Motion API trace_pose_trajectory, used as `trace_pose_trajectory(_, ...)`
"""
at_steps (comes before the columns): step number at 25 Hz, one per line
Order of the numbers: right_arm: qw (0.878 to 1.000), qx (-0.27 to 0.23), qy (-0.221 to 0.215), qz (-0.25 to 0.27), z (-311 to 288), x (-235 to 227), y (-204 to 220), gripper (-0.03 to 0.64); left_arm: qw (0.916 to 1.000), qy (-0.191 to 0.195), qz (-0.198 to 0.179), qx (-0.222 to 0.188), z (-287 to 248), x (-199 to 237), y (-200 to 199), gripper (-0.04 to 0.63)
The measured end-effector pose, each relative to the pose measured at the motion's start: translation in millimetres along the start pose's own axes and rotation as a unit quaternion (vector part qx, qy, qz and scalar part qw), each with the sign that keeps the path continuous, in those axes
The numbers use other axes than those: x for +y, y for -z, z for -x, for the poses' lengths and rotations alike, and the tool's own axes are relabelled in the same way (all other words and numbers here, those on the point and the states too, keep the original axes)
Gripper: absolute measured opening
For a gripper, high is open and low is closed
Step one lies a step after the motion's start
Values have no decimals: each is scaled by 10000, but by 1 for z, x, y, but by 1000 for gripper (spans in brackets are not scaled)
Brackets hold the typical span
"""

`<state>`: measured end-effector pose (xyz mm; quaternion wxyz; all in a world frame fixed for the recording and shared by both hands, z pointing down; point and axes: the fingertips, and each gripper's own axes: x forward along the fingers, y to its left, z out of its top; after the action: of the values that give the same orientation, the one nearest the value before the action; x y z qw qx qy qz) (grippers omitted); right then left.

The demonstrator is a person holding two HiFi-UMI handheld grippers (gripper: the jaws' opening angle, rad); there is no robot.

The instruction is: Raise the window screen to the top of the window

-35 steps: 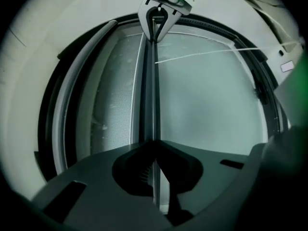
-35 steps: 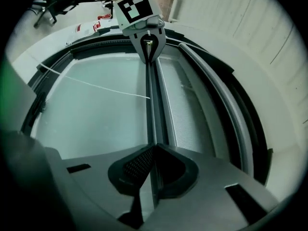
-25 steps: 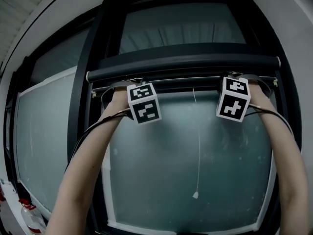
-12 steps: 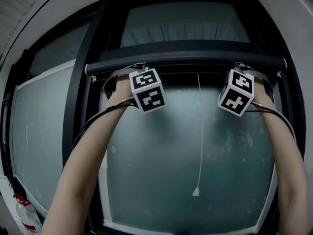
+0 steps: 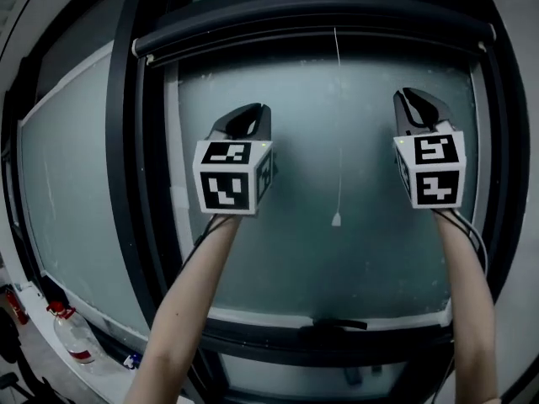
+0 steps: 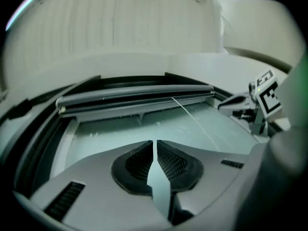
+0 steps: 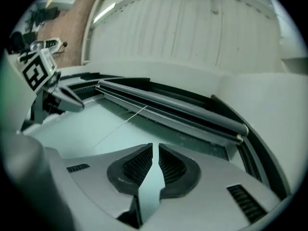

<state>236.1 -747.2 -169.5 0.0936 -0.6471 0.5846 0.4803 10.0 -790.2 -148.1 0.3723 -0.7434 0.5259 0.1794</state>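
Observation:
The rolled window screen's dark bar [image 5: 312,25] sits at the top of the window frame, with its thin pull cord [image 5: 337,141] hanging down over the frosted glass. My left gripper [image 5: 250,116] and right gripper [image 5: 415,102] hang well below the bar, both shut and holding nothing, pointing up at the pane. In the left gripper view the bar [image 6: 134,97] lies ahead of the left gripper [image 6: 154,143], and the right gripper [image 6: 236,105] shows at the right. The right gripper view has the bar [image 7: 168,107] beyond the right gripper [image 7: 155,147].
A dark vertical frame post [image 5: 135,141] runs left of the pane, with another frosted pane [image 5: 67,192] beyond it. A dark handle [image 5: 337,324] sits on the lower sash rail. A clear bottle [image 5: 76,339] stands on the sill at lower left.
Both grippers have come down off the screen bar, which stays at the top of the window. The bar rose a little between the earlier frames.

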Motion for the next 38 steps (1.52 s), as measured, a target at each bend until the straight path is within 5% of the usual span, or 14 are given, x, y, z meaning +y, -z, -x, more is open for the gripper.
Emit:
trace_pose_trajectory(2,9979,109,-57,-632,37,15,32,41,9981,35,604,68,38,-28,41,28)
trace_pose_trajectory(7,9823,501,-348,-1771,139,70,105,41,9882,-50,1336,745,134,-84,140,28)
trace_pose_trajectory(12,9697,1040,-993,-1974,266,139,163,41,9830,404,885,1559,265,-179,225,18)
trace_pose_trajectory(16,9461,1562,-827,-2713,349,178,186,41,9690,100,1341,2075,338,-208,268,15)
trace_pose_trajectory(20,9201,2233,-1180,-2995,421,228,197,41,9491,18,1571,2729,407,-233,295,15)
trace_pose_trajectory(27,8979,2734,-1126,-3261,488,264,184,41,9329,223,1833,3090,468,-261,274,15)
trace_pose_trajectory(38,8844,3092,-1616,-3101,653,240,82,41,9301,323,1917,3117,596,-312,154,15)
